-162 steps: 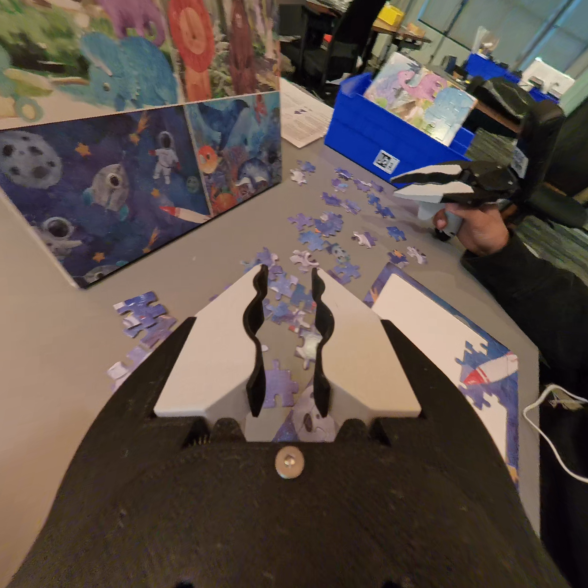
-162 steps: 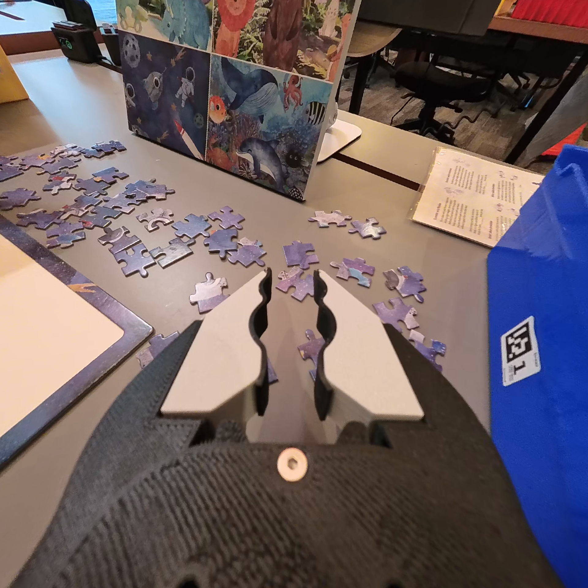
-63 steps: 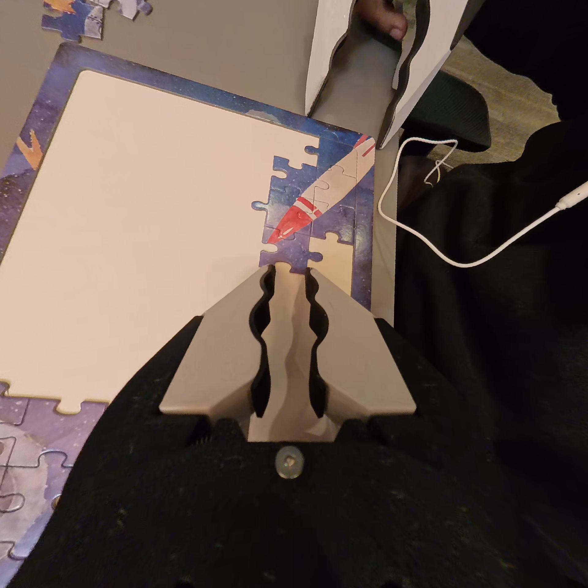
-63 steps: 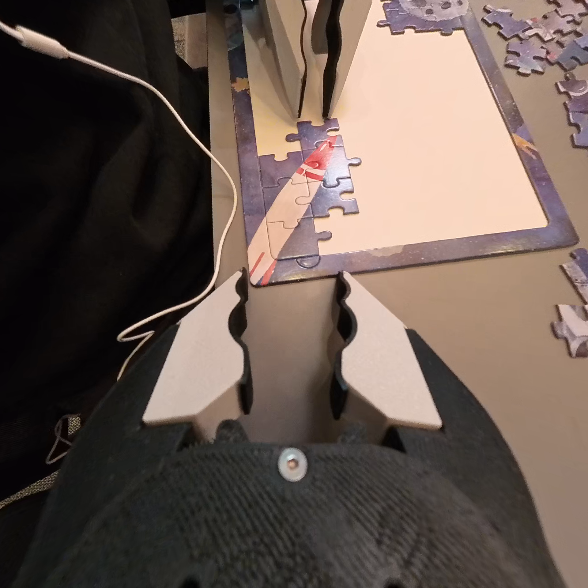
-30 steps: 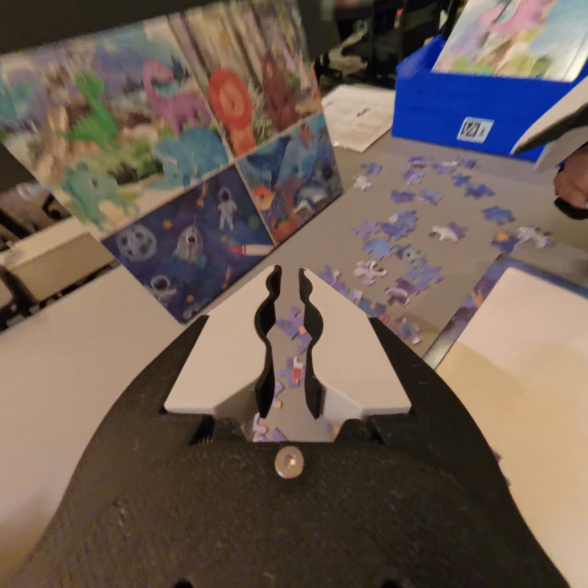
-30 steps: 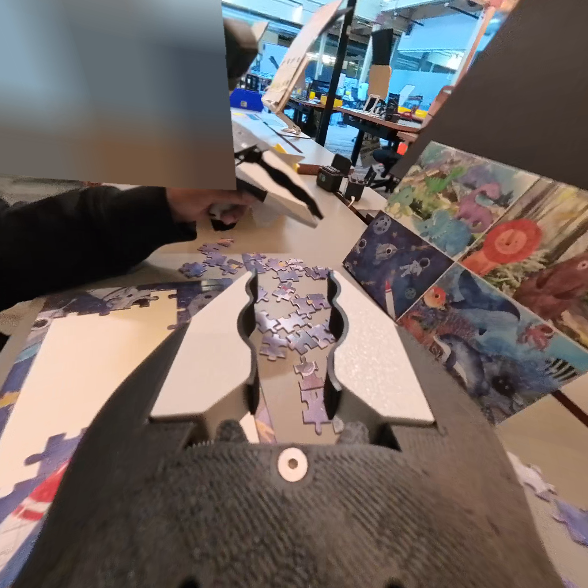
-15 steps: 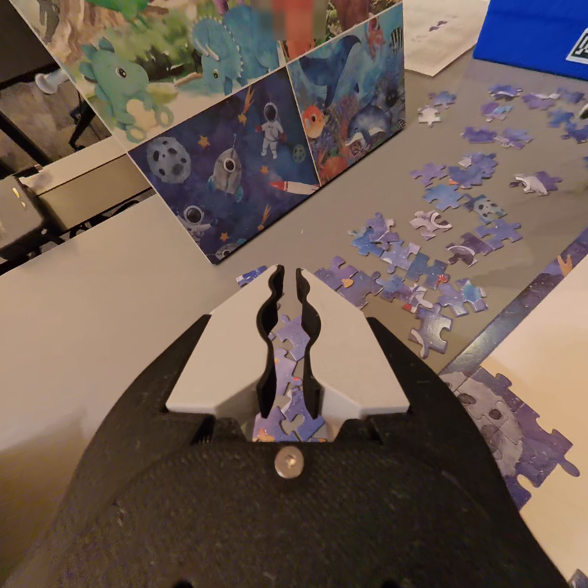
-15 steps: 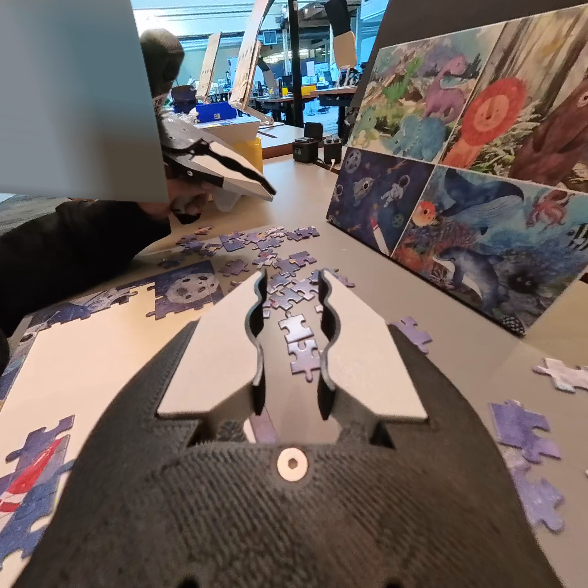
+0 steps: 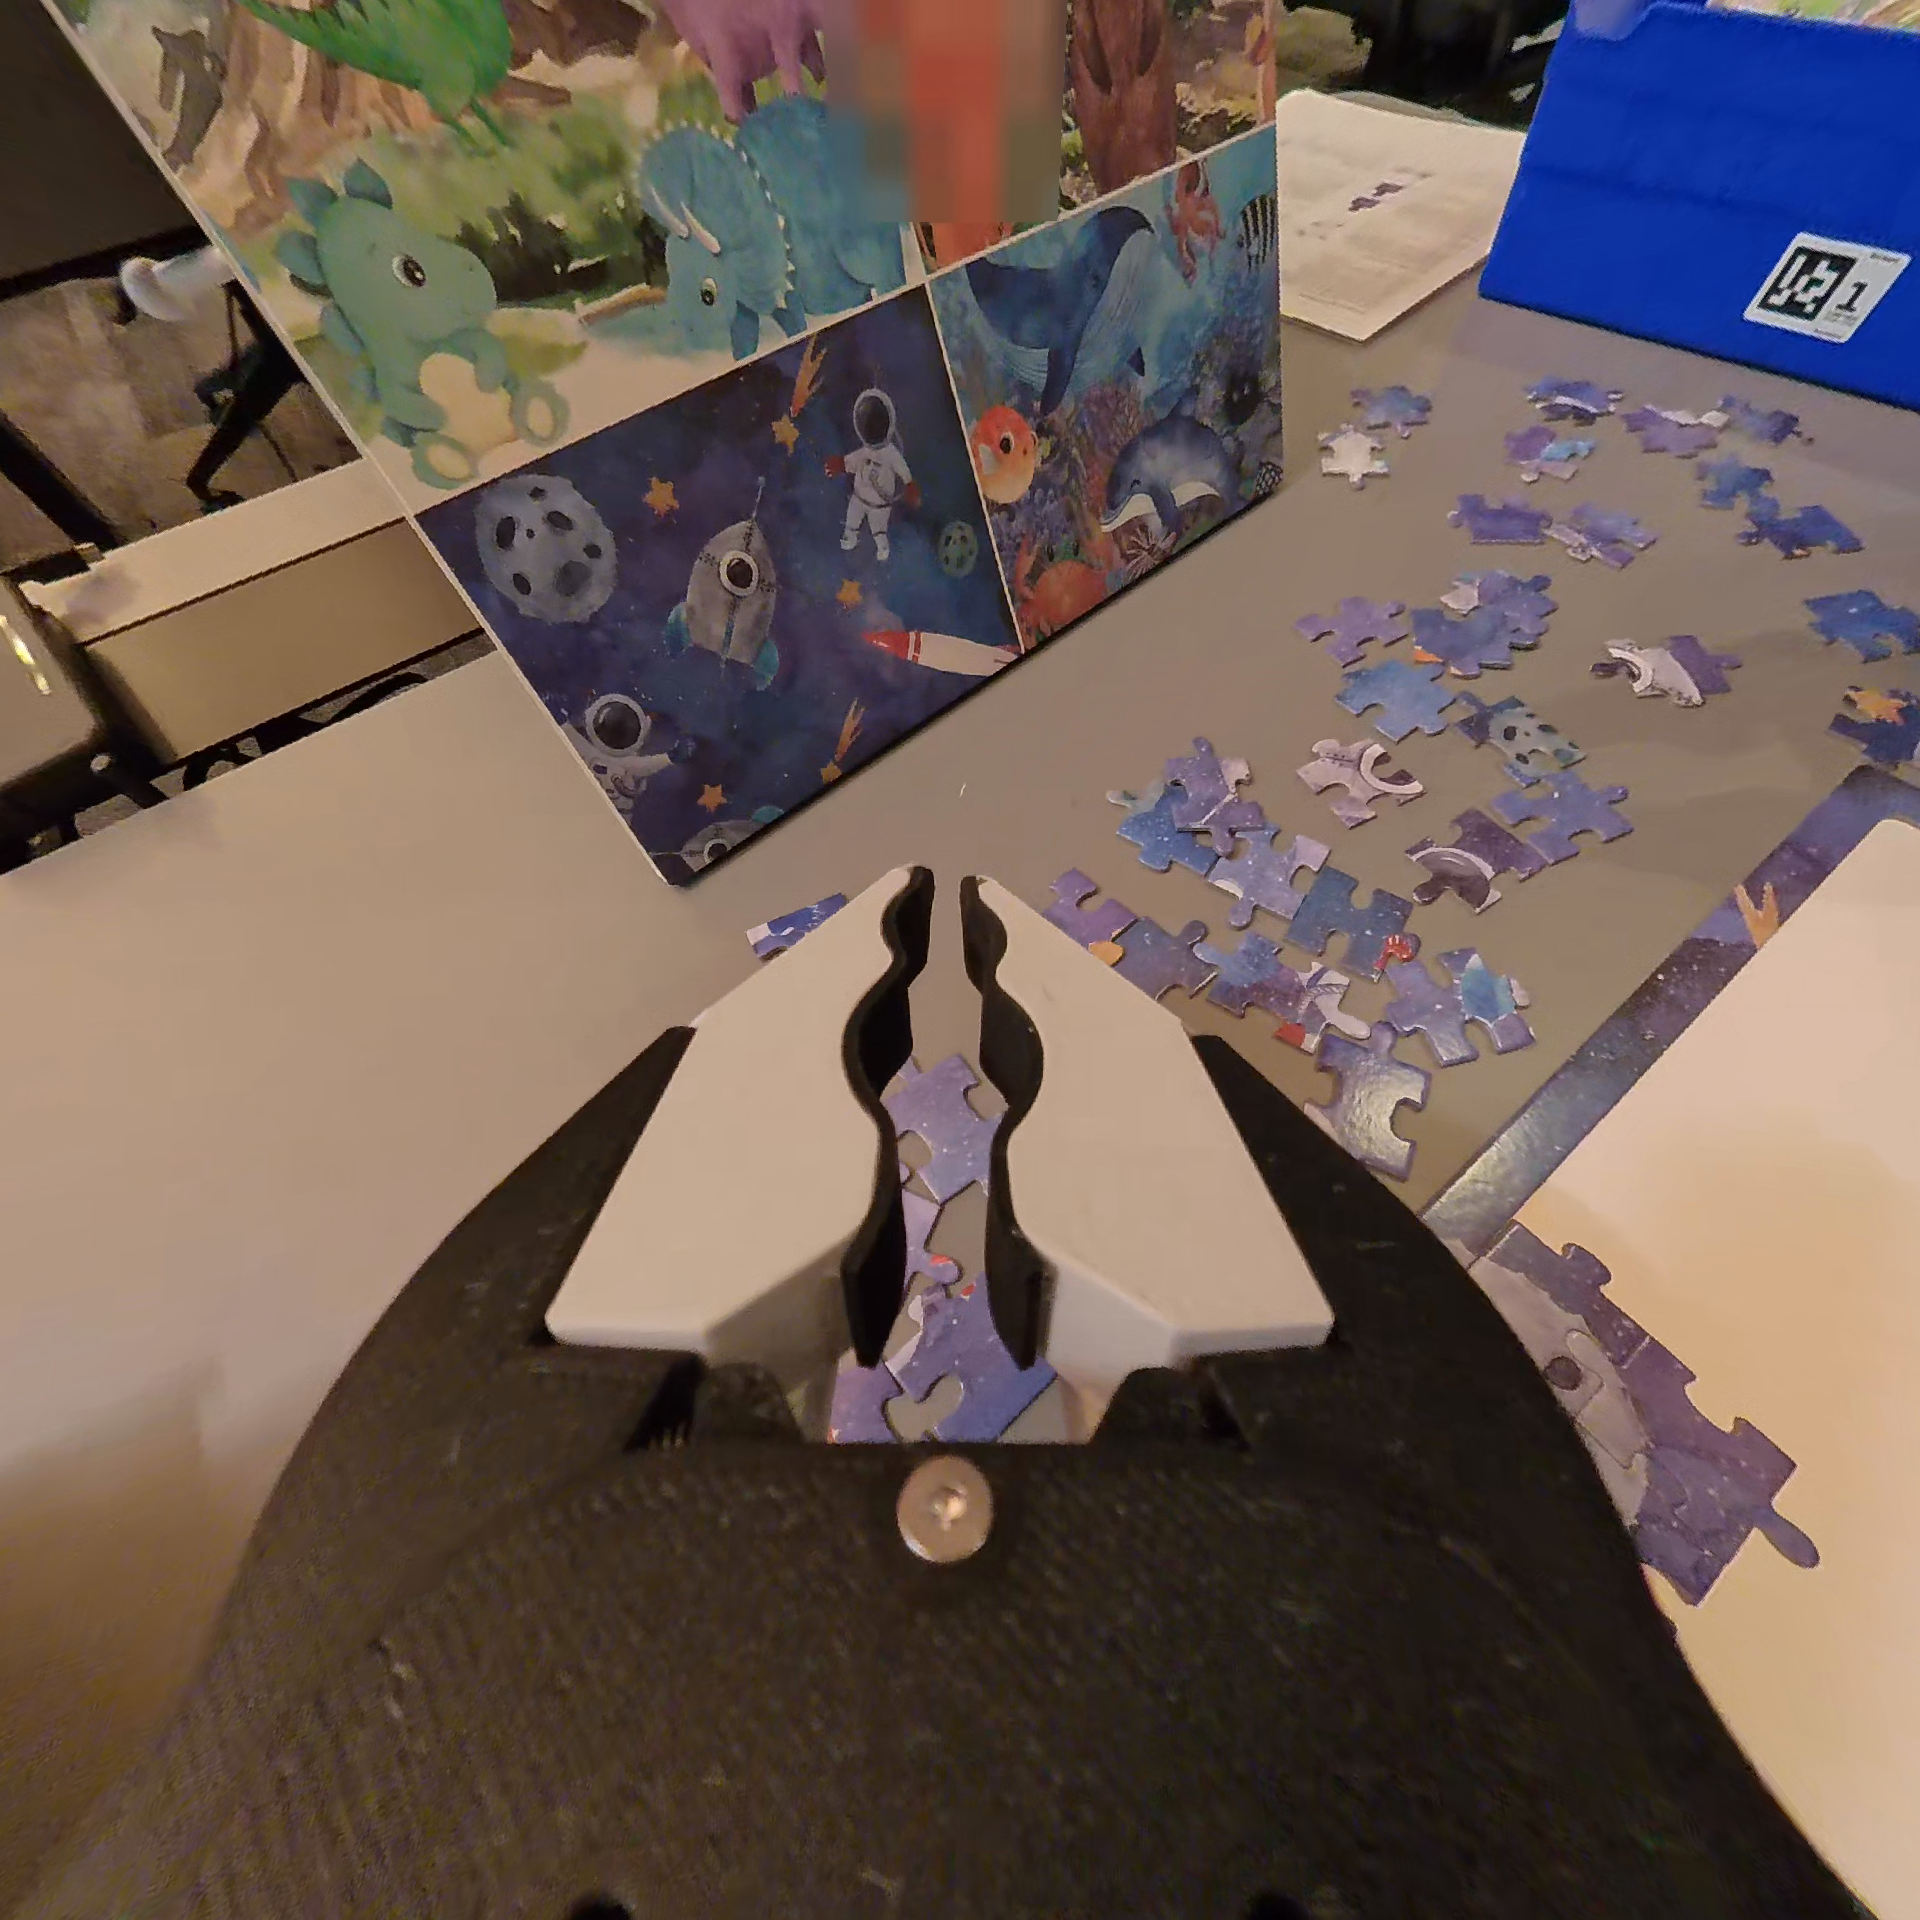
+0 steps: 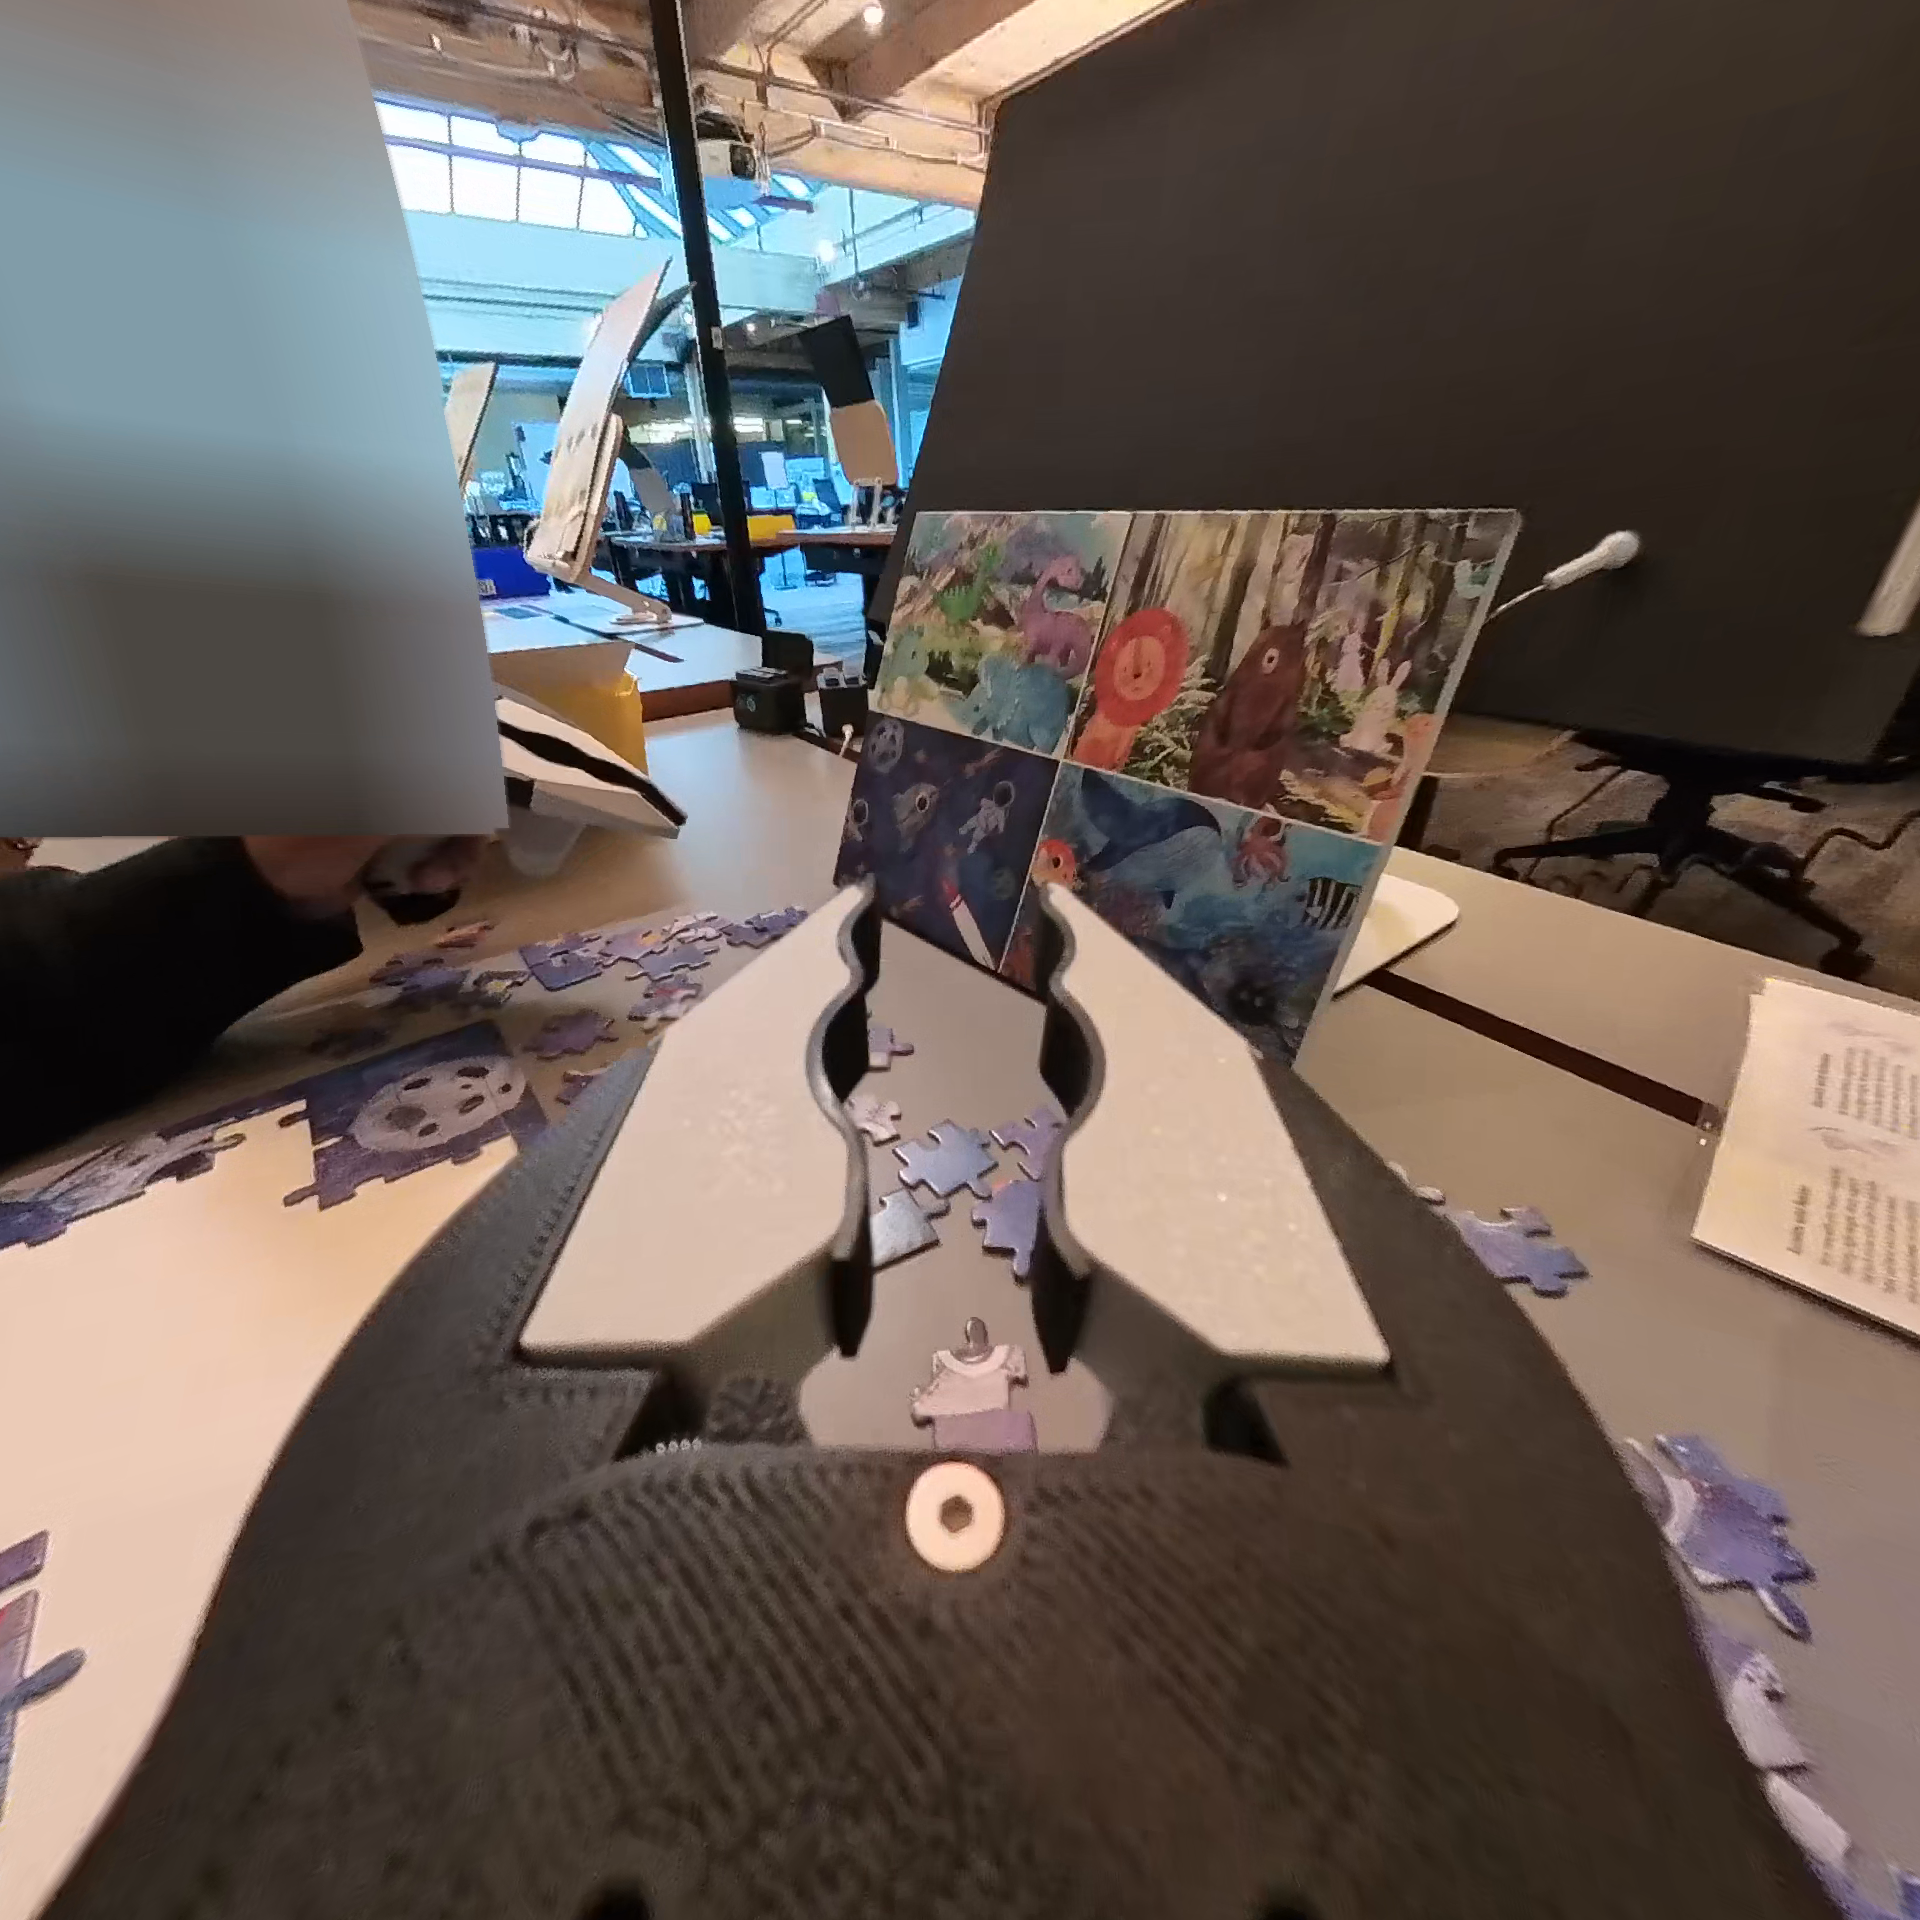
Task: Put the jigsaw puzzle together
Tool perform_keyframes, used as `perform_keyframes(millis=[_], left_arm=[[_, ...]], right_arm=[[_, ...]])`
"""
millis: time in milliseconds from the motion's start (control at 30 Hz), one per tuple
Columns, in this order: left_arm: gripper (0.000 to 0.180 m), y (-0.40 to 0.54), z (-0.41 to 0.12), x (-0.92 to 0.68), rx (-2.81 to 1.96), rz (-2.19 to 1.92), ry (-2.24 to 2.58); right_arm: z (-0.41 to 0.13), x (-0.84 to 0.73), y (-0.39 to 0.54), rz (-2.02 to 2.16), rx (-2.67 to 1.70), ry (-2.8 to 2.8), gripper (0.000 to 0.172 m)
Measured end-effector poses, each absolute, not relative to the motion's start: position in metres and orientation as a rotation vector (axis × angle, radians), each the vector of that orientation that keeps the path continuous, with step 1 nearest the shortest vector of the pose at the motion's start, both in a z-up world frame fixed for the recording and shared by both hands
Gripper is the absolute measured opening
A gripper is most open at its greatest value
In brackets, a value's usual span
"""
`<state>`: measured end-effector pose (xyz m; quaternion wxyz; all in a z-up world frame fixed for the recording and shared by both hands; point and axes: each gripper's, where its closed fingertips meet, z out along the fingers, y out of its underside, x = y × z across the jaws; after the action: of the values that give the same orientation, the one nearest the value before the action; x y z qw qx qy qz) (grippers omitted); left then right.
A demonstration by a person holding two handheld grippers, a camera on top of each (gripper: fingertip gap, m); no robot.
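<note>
The left gripper [image 9: 940, 883] hung over the grey table [image 9: 312, 1039] with its tips drawn almost together, only a thin slit of bare table showing between them and nothing in its grasp; the purple puzzle pieces [image 9: 940, 1127] seen through the gap farther back lay flat on the table beneath it. Just to its right a scatter of loose blue and purple pieces [image 9: 1309, 935] spread across the surface, and beyond those, at the right edge, lay the puzzle tray [image 9: 1662, 997] with its dark starry border and pale bare middle, a joined patch of pieces [image 9: 1662, 1455] sitting in its near corner. The right gripper [image 10: 956, 899] was held well above the table with its fingers clearly apart and empty, loose pieces [image 10: 945, 1158] lying on the table below the gap. Past both grippers stood the propped picture board [image 9: 831, 468], four panels of dinosaurs, forest animals, space and sea life. A printed sheet [image 10: 1818, 1143] lay to its right, and farther off sat a blue bin [image 9: 1714, 156]. In the right wrist view a person's dark sleeve [image 10: 156, 956] reached in from the left.
</note>
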<state>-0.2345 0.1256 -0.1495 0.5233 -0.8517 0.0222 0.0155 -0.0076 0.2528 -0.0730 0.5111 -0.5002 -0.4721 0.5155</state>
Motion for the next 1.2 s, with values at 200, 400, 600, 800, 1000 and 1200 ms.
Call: perform_keyframes(millis=[200,400,600,800,1000,1200], left_arm=[[0.003,0.1261,-0.1513,-0.2329,-2.049,0.054,0.067],[0.003,0.1265,-0.1537,-0.2321,-2.062,0.065,0.076],[0.004,0.1269,-0.1562,-0.2309,-2.075,0.07,0.085],[0.004,0.1273,-0.1569,-0.2297,-2.079,0.071,0.09],[0.004,0.1278,-0.1578,-0.2285,-2.082,0.073,0.096],[0.004,0.1279,-0.1582,-0.2283,-2.084,0.074,0.098]], right_arm=[[-0.0746,-0.0103,0.2475,1.193,-1.188,-1.172,0.027],[-0.0729,-0.0101,0.2464,1.207,-1.185,-1.162,0.027],[-0.0721,-0.0093,0.2478,1.219,-1.192,-1.151,0.027],[-0.0733,-0.0117,0.244,1.193,-1.184,-1.173,0.027],[-0.0725,-0.0119,0.2431,1.196,-1.183,-1.171,0.027],[-0.0705,-0.0113,0.2426,1.194,-1.178,-1.167,0.027]])
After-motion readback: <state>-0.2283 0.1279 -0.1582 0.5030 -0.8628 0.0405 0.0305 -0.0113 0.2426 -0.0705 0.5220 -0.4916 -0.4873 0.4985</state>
